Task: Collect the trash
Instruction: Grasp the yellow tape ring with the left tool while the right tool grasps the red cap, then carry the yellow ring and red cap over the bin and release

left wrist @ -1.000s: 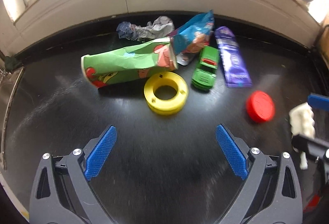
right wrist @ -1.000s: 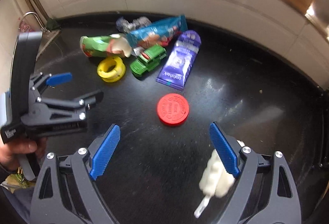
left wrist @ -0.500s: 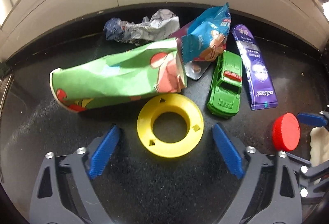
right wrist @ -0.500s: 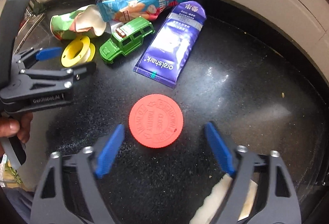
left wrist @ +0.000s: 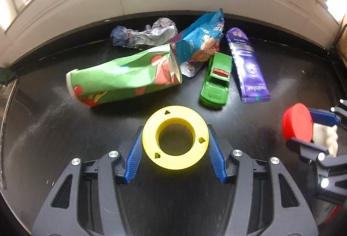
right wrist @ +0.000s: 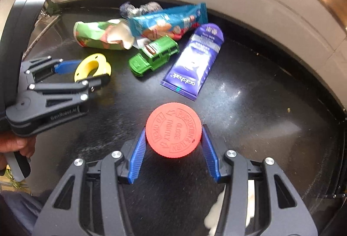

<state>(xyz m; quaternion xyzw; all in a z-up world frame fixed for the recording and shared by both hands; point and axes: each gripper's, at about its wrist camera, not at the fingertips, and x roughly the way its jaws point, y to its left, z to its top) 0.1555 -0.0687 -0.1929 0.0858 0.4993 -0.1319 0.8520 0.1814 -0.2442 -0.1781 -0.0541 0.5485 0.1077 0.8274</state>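
Blue fingers of the left gripper squeeze a yellow plastic ring. Right gripper squeezes a round red plastic lid. Behind them on the black counter lie a crushed green paper cup, purple packet, and green toy car.

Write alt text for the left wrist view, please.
The left gripper brackets a yellow ring on a dark counter. Behind lie a green paper cup, blue wrapper, green toy car and purple packet.
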